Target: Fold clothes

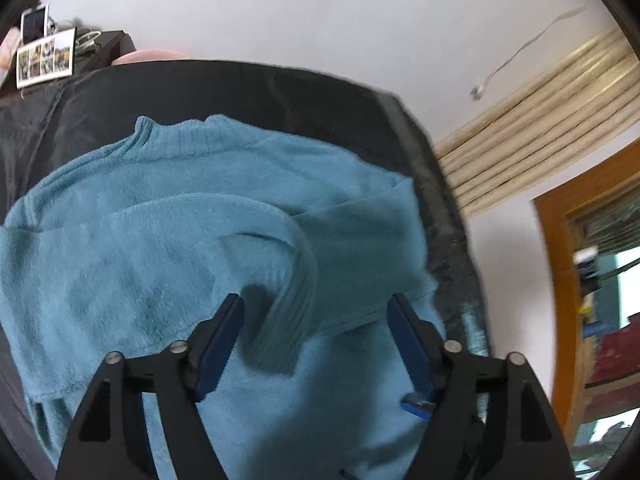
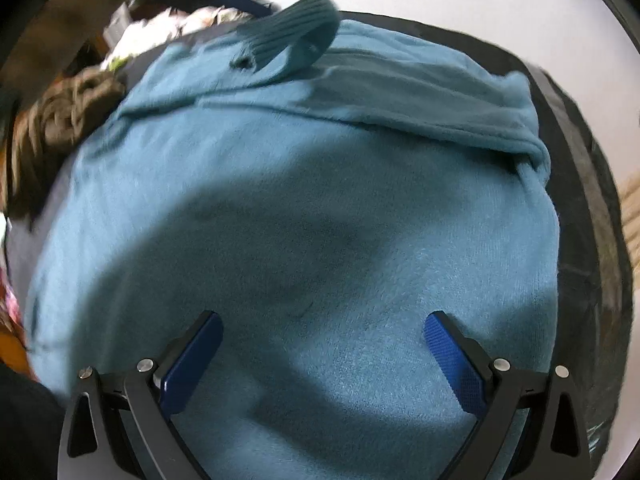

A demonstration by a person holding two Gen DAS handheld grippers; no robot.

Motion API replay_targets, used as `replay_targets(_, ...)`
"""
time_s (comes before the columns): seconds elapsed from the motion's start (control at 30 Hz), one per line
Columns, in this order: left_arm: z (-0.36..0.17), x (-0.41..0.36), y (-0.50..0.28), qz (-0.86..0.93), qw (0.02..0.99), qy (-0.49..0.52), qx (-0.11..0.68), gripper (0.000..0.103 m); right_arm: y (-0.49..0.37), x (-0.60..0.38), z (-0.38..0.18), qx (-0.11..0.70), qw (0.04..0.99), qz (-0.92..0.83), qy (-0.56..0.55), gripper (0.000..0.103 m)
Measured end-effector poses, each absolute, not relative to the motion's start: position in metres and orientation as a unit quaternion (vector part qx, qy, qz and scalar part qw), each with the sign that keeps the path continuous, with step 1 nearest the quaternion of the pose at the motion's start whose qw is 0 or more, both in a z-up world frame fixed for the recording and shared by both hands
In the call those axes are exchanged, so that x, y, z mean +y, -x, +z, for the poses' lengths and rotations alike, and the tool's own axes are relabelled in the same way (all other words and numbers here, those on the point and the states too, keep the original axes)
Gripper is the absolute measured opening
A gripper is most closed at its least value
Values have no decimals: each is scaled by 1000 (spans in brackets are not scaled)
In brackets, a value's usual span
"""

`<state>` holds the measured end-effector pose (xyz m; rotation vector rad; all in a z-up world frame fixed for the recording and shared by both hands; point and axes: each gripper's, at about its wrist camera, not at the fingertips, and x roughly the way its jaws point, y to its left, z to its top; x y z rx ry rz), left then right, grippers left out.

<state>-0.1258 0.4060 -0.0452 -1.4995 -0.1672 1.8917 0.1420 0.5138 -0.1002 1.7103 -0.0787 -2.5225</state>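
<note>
Sweater [image 1: 132,264]: we see a teal knit lying spread on a dark table [image 1: 248,88], neck ribbing toward the far edge, body reaching the near edge under both tongs.

Table: its right edge runs just beside the sweater's right side; a brown heap [image 2: 60,120] sits off the sweater's left, at the table's left edge in the right wrist view.

Sleeves: we judge both are already laid in over the body. One curves across the chest and ends in a ribbed cuff [image 1: 284,320]; the other lies as a band along the far side in the right wrist view.

Step in hand: we take it as the end of the sleeve fold, the cuff just set down on the body.

Left gripper [image 1: 316,300]: jaws wide apart, holding nothing. The cuff lies between the blue pads [image 1: 222,344], and neither pad presses on it.

Right gripper [image 2: 322,320]: jaws spread wide over bare teal fabric, gripping nothing; whether the tips touch the knit we cannot tell.

Next move: we think the body wants folding, hem toward neck. That calls for both tongs to drop to the near edge, pinch the hem at its two corners, and carry it evenly so the sleeves stay tucked.
</note>
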Motion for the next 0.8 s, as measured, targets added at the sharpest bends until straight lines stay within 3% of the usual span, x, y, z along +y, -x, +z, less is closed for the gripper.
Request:
replay_targets(0.1,-36,400,129,719,383,571,-96,78,-123,513,-86,-27,34,-840,-542,102)
replay_targets(0.23,-24,391,129,742,376,549,-82,78,-117,521,-65,-22,22,-854,-519,102)
replay_targets(0.4,-31,355,133,783,313,535,-57,78,-102,537,-58,-39,15,-865,-500,102)
replay_targets(0.57,-60,303,141,802,225,552,-43,78,-69,581,-42,-116,4,-873,-474,102)
replay_targets(0.8,-95,247,142,808,145,569,-42,78,10,608,-71,-173,0,-854,-491,101)
